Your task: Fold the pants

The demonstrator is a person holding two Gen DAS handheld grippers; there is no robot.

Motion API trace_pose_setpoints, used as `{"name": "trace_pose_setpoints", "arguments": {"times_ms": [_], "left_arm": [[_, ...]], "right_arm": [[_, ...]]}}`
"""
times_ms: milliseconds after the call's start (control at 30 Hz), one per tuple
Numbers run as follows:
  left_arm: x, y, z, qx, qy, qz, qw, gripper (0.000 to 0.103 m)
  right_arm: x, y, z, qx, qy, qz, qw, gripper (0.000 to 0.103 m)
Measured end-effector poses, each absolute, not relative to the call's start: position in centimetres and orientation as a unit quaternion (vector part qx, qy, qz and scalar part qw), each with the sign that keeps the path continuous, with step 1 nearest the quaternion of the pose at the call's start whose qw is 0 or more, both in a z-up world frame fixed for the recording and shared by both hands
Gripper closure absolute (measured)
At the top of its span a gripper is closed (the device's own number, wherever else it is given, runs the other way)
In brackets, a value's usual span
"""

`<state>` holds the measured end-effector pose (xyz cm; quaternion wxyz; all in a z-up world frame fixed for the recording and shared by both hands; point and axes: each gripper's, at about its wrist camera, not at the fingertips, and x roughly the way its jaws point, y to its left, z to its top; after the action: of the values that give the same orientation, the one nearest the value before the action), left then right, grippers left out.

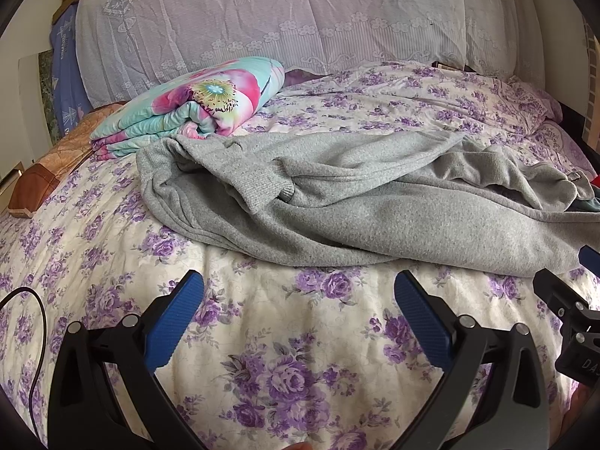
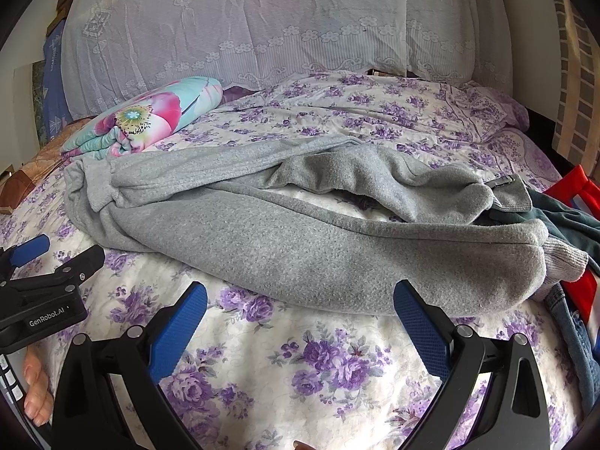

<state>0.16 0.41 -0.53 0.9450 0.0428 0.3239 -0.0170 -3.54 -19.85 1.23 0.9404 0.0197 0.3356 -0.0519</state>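
Grey sweatpants point(image 1: 337, 202) point(image 2: 300, 225) lie rumpled across the bed, their ribbed cuffs at the left and the waistband end at the right. My left gripper point(image 1: 298, 296) hovers open just short of the pants' near edge, nothing between its blue pads. In the right wrist view my right gripper point(image 2: 300, 300) is also open, its right fingertip close to the grey fabric's near edge. Each gripper shows at the edge of the other's view: the right one point(image 1: 562, 292), the left one point(image 2: 56, 258).
The bed has a cream sheet with purple flowers point(image 1: 262, 337). A folded teal and pink floral blanket point(image 1: 195, 101) lies at the back left, beside the cuffs. White lace fabric point(image 2: 262, 18) hangs behind. Dark green, denim and red clothes point(image 2: 570, 225) pile at the right. A hand point(image 2: 35, 390) holds the left gripper.
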Motion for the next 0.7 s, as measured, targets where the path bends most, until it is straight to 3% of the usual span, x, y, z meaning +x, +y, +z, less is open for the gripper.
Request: {"name": "trace_pose_setpoints", "arguments": {"times_ms": [700], "left_arm": [[0.18,0.4,-0.59,0.044,0.325,-0.016,0.945,0.004]], "right_arm": [[-3.76,-19.52,1.36,0.018,0.335,-0.05,0.941,0.003]]}}
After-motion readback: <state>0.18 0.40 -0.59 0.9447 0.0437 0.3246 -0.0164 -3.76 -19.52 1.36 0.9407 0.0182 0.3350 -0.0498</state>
